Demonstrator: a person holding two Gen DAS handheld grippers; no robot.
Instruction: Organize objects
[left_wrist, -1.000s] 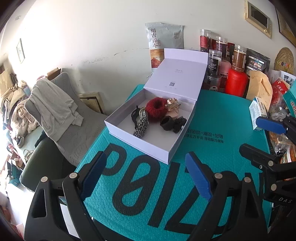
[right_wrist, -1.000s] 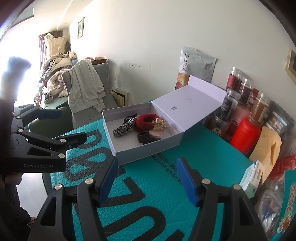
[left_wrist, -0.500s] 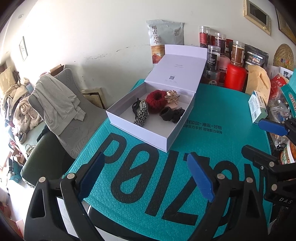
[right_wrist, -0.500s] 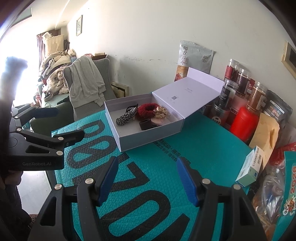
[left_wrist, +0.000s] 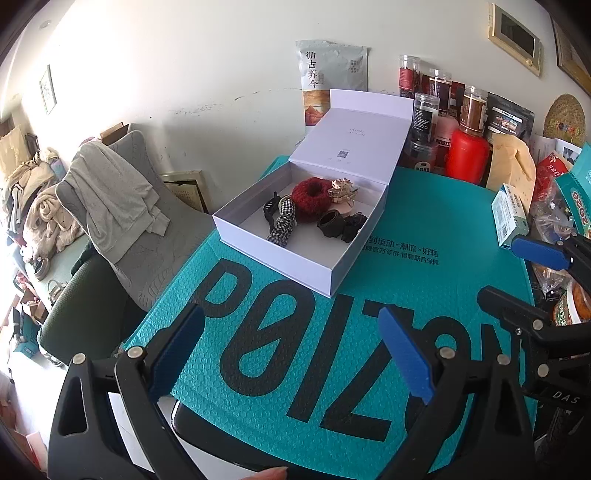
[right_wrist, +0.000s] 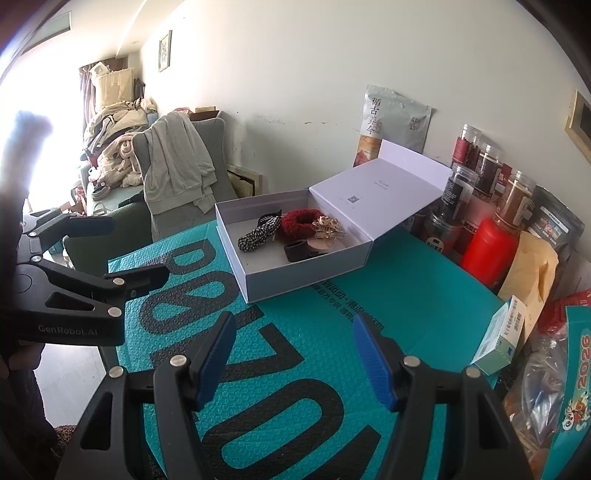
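The white box (left_wrist: 295, 254) sat with its lid tipped back, ahead of our left claw (left_wrist: 291, 354) and just beyond its fingertips, on the teal mailer (left_wrist: 424, 295) that covered the worktop. Inside it we saw a red scrunchie (left_wrist: 312, 198), a checked hair tie (left_wrist: 282, 225), a gold clip (left_wrist: 341, 189) and black bands (left_wrist: 338, 225), all bunched toward the hinge side and touching one another. Our left claw was released and its jaws were opening, with only the mailer's black lettering between the blue pads (left_wrist: 402, 354). Our right claw (right_wrist: 295, 360) hung over the same mailer, its jaws parted and gripping nothing; from it the box lay ahead and slightly left. The left claw showed at the left edge of that view, well apart from the box. To the right of both claws stood a red canister (right_wrist: 487, 251), clear jars (right_wrist: 458, 192) and a small teal carton (right_wrist: 502, 336) against the wall. Far left of the claws, a grey garment (left_wrist: 114, 192) hung over a chair (left_wrist: 155, 236).
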